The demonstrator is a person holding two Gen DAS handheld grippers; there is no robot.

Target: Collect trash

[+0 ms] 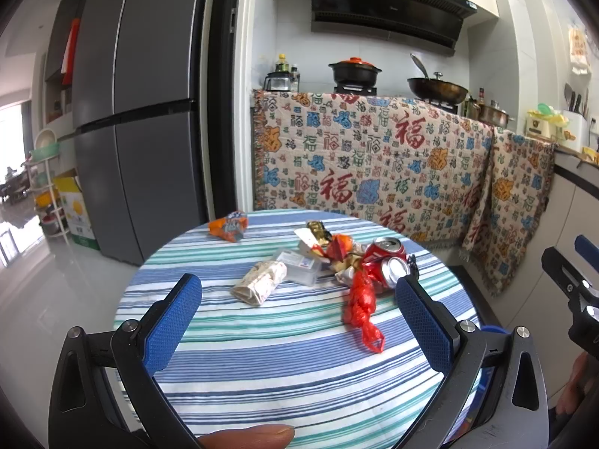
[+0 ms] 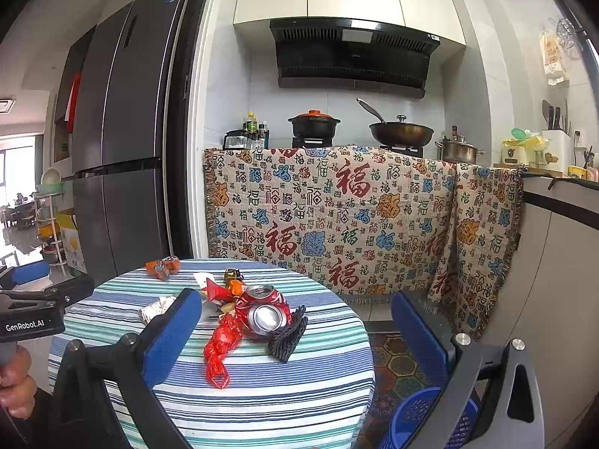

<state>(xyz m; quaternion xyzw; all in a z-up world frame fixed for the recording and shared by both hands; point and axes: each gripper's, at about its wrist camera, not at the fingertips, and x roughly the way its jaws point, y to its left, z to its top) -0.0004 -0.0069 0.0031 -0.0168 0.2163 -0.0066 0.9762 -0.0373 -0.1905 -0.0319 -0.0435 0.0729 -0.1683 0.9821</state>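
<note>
Round table (image 1: 262, 366) with striped cloth fills the lower centre of both views. Your left gripper (image 1: 299, 299) is spread wide, nothing between its fingers; your right gripper (image 2: 295, 312) likewise released and empty. Trash sits mid-frame on the tabletop: crushed red can (image 2: 262, 308) touching a red plastic bag (image 2: 221, 340) and a black mesh piece (image 2: 286, 336), a crumpled paper wrapper (image 1: 260, 282) to their left, an orange snack packet (image 1: 229, 225) apart at the far edge

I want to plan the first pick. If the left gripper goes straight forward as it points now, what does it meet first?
Probably the crumpled paper wrapper, lying nearest between the open left gripper fingers on the striped tablecloth. The clear plastic box sits just behind it. Depth is hard to judge in this fisheye view.
</note>
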